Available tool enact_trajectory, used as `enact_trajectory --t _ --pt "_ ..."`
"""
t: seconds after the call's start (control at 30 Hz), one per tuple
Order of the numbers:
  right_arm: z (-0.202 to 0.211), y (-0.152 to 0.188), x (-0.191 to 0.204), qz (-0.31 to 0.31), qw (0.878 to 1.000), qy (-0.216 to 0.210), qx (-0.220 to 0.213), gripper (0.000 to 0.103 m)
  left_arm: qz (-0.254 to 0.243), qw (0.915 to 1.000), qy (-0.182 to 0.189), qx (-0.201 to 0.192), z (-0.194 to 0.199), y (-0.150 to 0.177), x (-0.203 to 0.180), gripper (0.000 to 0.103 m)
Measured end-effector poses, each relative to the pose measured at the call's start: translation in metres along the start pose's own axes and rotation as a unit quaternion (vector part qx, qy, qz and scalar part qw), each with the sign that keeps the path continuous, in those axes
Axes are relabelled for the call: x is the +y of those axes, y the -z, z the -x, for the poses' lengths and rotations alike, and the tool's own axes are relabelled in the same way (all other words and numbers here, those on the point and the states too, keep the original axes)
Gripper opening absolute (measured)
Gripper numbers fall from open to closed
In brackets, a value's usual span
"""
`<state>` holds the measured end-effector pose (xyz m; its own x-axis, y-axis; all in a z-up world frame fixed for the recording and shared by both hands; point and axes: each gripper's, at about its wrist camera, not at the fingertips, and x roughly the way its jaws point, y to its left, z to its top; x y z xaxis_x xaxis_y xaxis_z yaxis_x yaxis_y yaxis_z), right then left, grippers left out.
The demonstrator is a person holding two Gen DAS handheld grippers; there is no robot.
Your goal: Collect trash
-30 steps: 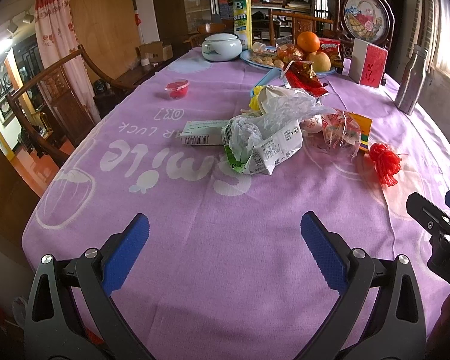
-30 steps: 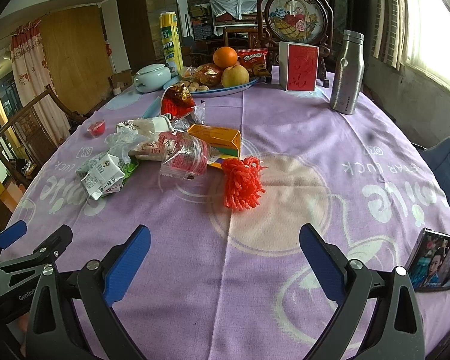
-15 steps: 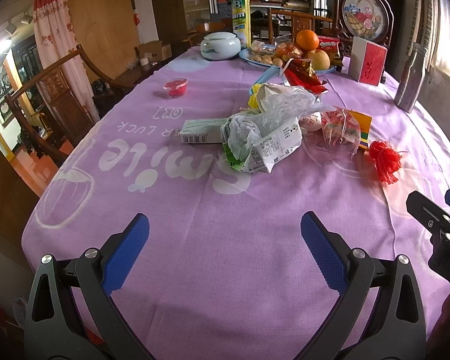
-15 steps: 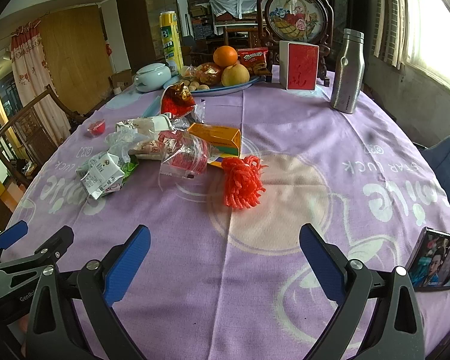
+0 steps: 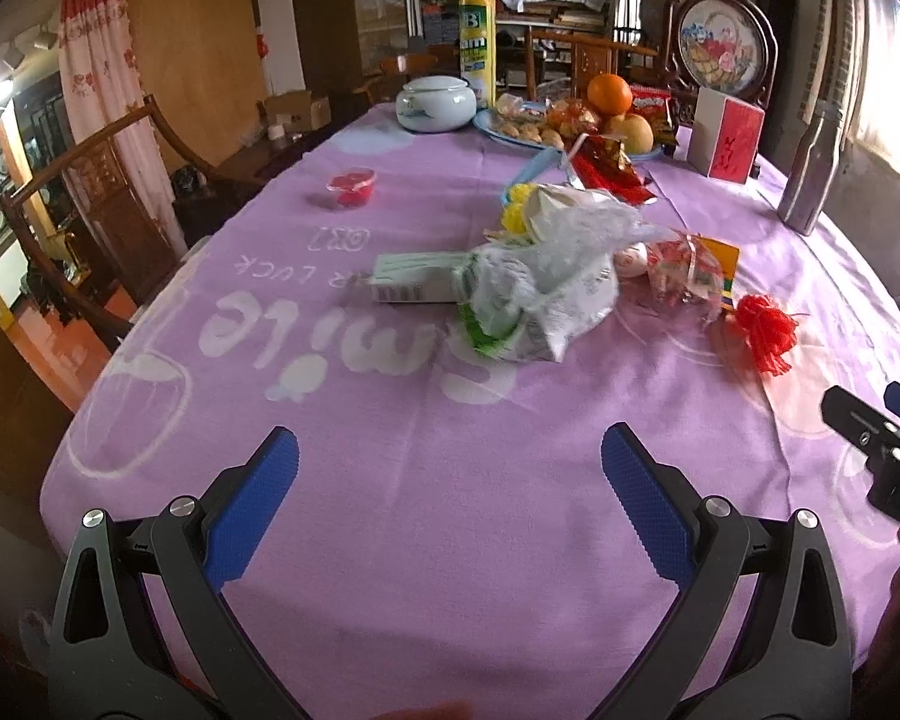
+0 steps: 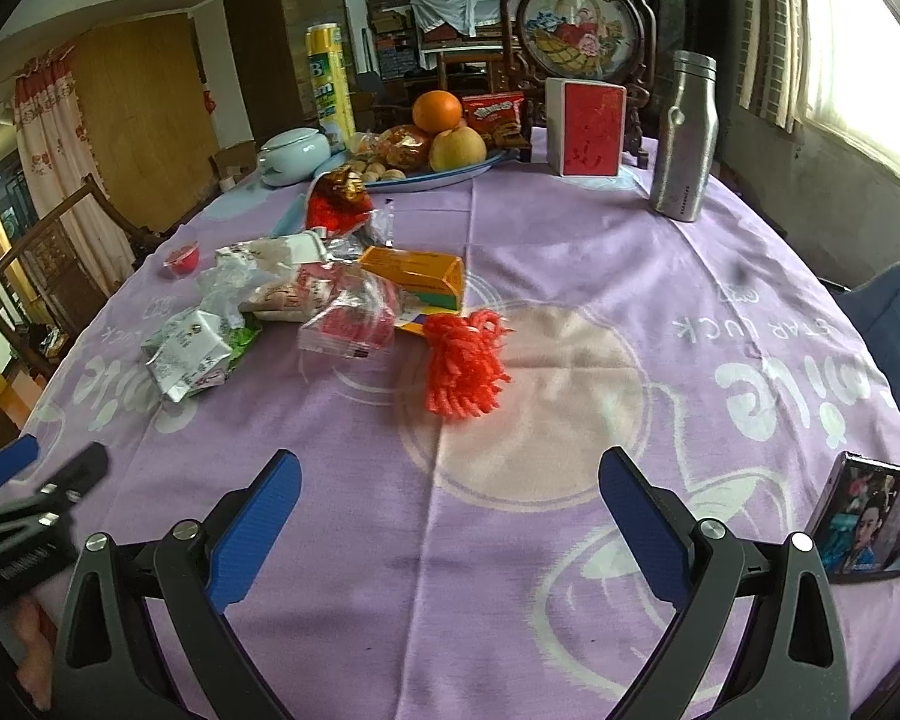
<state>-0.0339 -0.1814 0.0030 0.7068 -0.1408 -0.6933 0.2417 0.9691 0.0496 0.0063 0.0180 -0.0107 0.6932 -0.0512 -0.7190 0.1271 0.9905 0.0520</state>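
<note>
A heap of trash lies mid-table on the purple cloth: crumpled white and green wrappers (image 5: 534, 300) (image 6: 195, 348), a pale green carton (image 5: 411, 279), a clear bag with red sweets (image 5: 684, 276) (image 6: 354, 315), an orange box (image 6: 417, 276) and a red fringed tassel (image 5: 765, 330) (image 6: 465, 363). My left gripper (image 5: 450, 474) hovers open over the near edge, well short of the heap. My right gripper (image 6: 450, 492) is open too, just short of the tassel, nothing between its fingers.
A fruit plate (image 6: 450, 171), white lidded bowl (image 5: 435, 105), yellow can (image 6: 330, 87), red card box (image 6: 585, 126) and steel flask (image 6: 684, 138) stand at the far end. A small red jelly cup (image 5: 351, 186) sits left. A phone (image 6: 870, 525) leans near right. Wooden chairs (image 5: 90, 192) flank the left.
Both grippers have crept slightly forward toward the heap; the trash appears a little nearer. Both stay open and nothing on the table has moved.
</note>
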Motion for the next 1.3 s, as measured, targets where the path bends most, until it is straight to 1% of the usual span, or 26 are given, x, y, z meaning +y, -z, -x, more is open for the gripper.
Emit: enact_trajectory --t 0.1,0.2,0.33,0.4,0.5,0.6,0.73,0.83,0.9,0.93,0.97,1.03,1.07,1.1,1.17,1.2,1.27,1.3 --pt "-0.007 0.001 -0.006 -0.010 1.000 -0.001 0.009 0.098 0.004 0.9998 0.016 0.015 -0.009 -0.001 0.009 0.097" --pt "-0.013 0.000 -0.007 -0.010 1.000 -0.004 0.017 0.098 0.002 0.9992 0.027 0.029 -0.018 -0.008 0.007 0.097" --pt "-0.016 -0.002 -0.010 -0.010 1.000 -0.007 0.019 0.098 -0.021 0.9976 0.052 0.040 -0.028 -0.024 -0.009 0.097" --pt "-0.017 -0.003 -0.013 -0.013 1.000 -0.009 0.020 0.098 -0.023 0.9963 0.067 0.048 -0.035 -0.034 -0.018 0.097" --pt "-0.020 -0.005 -0.020 -0.021 1.000 -0.007 0.022 0.098 -0.026 0.9946 0.080 0.060 -0.047 -0.047 -0.031 0.097" --pt "-0.023 -0.006 -0.027 -0.028 0.999 -0.004 0.024 0.098 -0.030 0.9946 0.074 0.066 -0.060 -0.056 -0.041 0.097" --pt "-0.025 -0.009 -0.034 -0.026 0.999 0.006 0.023 0.098 -0.027 0.9957 0.051 0.072 -0.073 -0.063 -0.043 0.097" --pt "-0.031 -0.017 -0.039 -0.020 0.999 0.017 0.028 0.098 -0.022 0.9955 0.057 0.072 -0.071 -0.063 -0.039 0.097" --pt "-0.038 -0.023 -0.037 -0.003 0.999 0.034 0.034 0.098 -0.021 0.9957 0.058 0.070 -0.067 -0.061 -0.036 0.097" --pt "-0.042 -0.028 -0.034 0.008 0.999 0.034 0.036 0.098 -0.021 0.9957 0.060 0.068 -0.066 -0.061 -0.034 0.097" --pt "-0.048 -0.032 -0.031 0.018 0.999 0.025 0.038 0.098 -0.022 0.9956 0.062 0.067 -0.063 -0.060 -0.032 0.097" --pt "-0.059 -0.037 -0.028 0.030 0.998 0.015 0.058 0.098 -0.022 0.9957 0.063 0.064 -0.059 -0.061 -0.029 0.097" --pt "-0.067 -0.040 -0.026 0.035 0.997 0.008 0.067 0.096 -0.022 0.9958 0.064 0.062 -0.057 -0.062 -0.027 0.097" --pt "-0.075 -0.042 -0.024 0.038 0.996 0.005 0.079 0.086 -0.021 0.9959 0.065 0.059 -0.055 -0.063 -0.024 0.097" --pt "-0.090 -0.047 -0.024 0.037 0.994 -0.001 0.100 0.074 -0.019 0.9963 0.063 0.055 -0.053 -0.067 -0.019 0.097" --pt "-0.094 -0.049 -0.023 0.033 0.994 -0.007 0.108 0.070 -0.019 0.9963 0.064 0.055 -0.052 -0.070 -0.016 0.097" --pt "-0.099 -0.052 -0.022 0.032 0.993 -0.016 0.112 0.067 -0.017 0.9963 0.065 0.054 -0.051 -0.073 -0.012 0.097" --pt "-0.099 -0.053 -0.020 0.033 0.993 -0.019 0.109 0.060 -0.016 0.9962 0.067 0.053 -0.051 -0.076 -0.009 0.097"
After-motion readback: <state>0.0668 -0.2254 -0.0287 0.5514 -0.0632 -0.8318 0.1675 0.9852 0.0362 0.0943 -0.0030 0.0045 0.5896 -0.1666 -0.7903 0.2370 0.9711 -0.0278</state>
